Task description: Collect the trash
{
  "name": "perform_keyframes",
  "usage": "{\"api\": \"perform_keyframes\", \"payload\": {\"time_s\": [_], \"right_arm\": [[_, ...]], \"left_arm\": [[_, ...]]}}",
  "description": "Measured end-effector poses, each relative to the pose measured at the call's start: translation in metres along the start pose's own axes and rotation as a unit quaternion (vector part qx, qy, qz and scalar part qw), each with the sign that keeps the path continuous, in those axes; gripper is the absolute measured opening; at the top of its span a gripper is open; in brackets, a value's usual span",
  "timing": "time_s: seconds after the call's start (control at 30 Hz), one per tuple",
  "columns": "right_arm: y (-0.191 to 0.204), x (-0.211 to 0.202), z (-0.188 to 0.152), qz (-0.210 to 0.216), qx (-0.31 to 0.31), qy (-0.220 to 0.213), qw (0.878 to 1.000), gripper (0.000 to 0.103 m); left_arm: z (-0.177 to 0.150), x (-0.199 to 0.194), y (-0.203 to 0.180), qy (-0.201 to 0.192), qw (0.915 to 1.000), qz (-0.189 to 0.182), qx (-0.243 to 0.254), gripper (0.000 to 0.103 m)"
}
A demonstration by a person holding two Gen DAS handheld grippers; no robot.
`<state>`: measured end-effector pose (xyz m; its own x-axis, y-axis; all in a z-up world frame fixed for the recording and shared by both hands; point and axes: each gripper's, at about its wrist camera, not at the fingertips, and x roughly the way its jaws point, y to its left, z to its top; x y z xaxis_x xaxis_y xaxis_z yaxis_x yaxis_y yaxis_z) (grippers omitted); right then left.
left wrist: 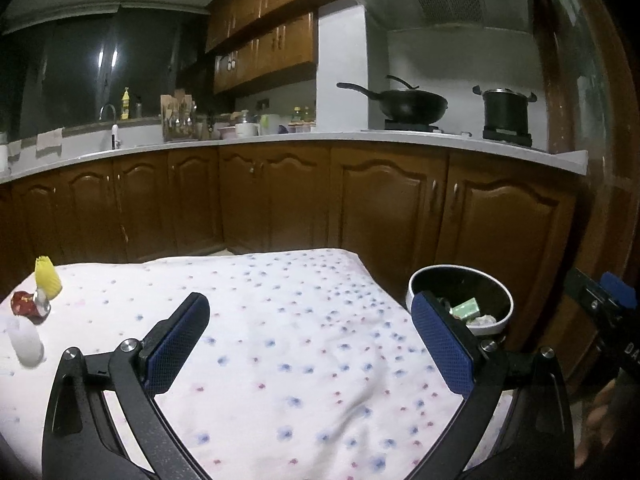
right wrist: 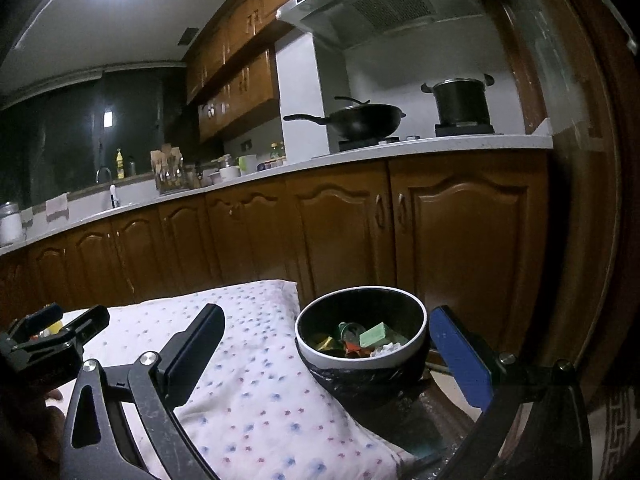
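Trash on my left wrist view sits at the far left of the table: a crinkled yellow wrapper point(left wrist: 48, 279), a shiny red and silver foil piece point(left wrist: 29, 305) just below it, and a small translucent white cup point(left wrist: 26, 343) nearest the camera. All three lie well left of my left gripper point(left wrist: 310, 340), outside its left finger. Its blue, cross-hatched pads point(left wrist: 442, 346) are spread wide with nothing between them, only the soft white cloth point(left wrist: 288, 320) dotted with blue and pink flowers. Beyond the right pad stands the round bin point(left wrist: 502, 300), white-rimmed and dark inside, with a green carton and crumpled paper in it.

From my right wrist view, the right gripper point(right wrist: 324, 344) is also wide open and empty. The bin point(right wrist: 360, 360) sits between its fingers, black liner bunched below the rim. This view shows deeper into it: green, orange and yellow scraps. The table trash is mostly hidden here behind the left gripper point(right wrist: 52, 326); only a bit of yellow shows.
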<state>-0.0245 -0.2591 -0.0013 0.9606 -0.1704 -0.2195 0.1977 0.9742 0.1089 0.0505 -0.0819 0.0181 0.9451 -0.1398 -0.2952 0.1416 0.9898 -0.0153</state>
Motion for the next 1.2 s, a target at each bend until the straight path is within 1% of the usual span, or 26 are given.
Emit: {"api": "perform_keyframes", "payload": {"time_s": [0.27, 0.53, 1.2], "right_arm": [[0.0055, -0.0025, -0.0011, 0.006, -0.012, -0.002, 1.000, 0.103], [0.0014, -0.0031, 0.0000, 0.007, -0.002, -0.002, 1.000, 0.103], [-0.0002, -0.0012, -0.0022, 0.007, -0.001, 0.004, 1.000, 0.103]], "left_arm": [[-0.0002, -0.0045, -0.0037, -0.011, 0.9998, 0.014, 0.003, 0.103], [0.0009, -0.0038, -0.0060, -0.011, 0.9998, 0.014, 0.004, 0.103], [0.0006, -0.0030, -0.0057, -0.010, 0.9999, 0.014, 0.003, 0.103]]}}
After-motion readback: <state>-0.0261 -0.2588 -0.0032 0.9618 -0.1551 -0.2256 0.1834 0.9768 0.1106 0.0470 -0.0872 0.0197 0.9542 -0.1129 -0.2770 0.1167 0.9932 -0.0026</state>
